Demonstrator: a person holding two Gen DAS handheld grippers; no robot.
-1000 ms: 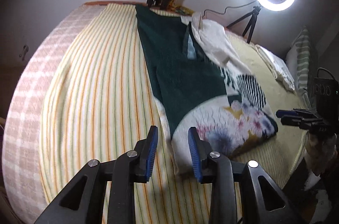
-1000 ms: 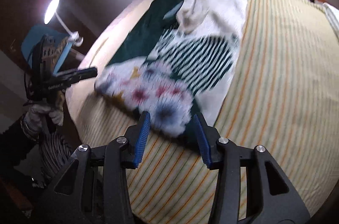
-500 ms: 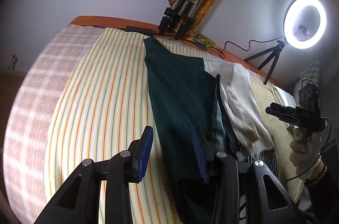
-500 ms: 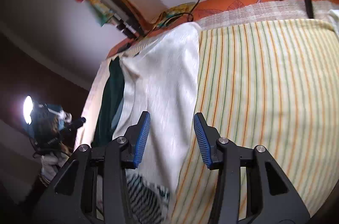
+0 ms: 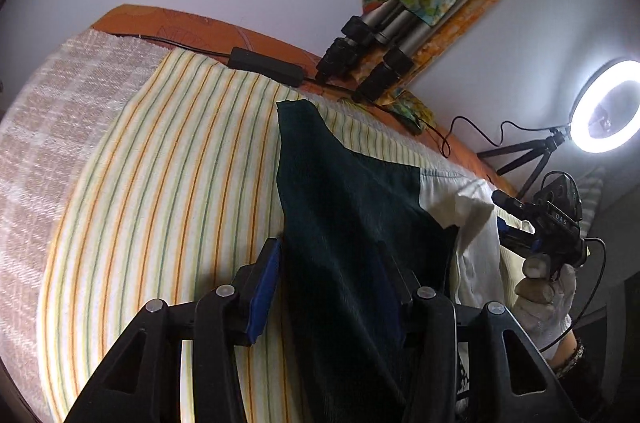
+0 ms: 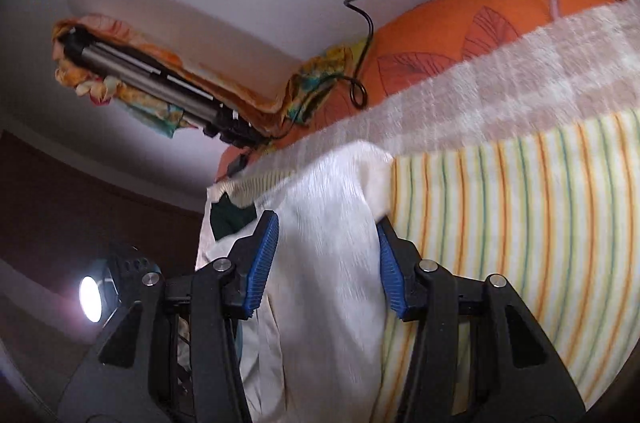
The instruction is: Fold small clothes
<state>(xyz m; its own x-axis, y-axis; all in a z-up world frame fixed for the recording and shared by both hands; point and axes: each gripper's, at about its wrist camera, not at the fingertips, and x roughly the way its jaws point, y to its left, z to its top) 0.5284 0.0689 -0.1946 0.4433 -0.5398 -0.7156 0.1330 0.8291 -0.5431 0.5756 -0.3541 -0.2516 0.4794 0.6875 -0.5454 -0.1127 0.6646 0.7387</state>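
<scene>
Both your grippers gape: left gripper (image 5: 330, 291) straddles the garment's (image 5: 352, 223) dark green half, right gripper (image 6: 326, 265) its cream half, on the striped bedsheet (image 5: 168, 175). Only "DAS" reads, on the right gripper body.

Both grippers, left (image 5: 328, 287) and right (image 6: 326, 263), are black plastic frames with silver screws and ribbed blue pads on the fingers (image 6: 262, 259). The right hand (image 5: 544, 299) wears a white glove with a beaded bracelet (image 5: 570, 359) at the wrist.

Dark green and white garment (image 5: 352, 207), seemingly, on yellow-striped sheet (image 5: 168, 159).
</scene>
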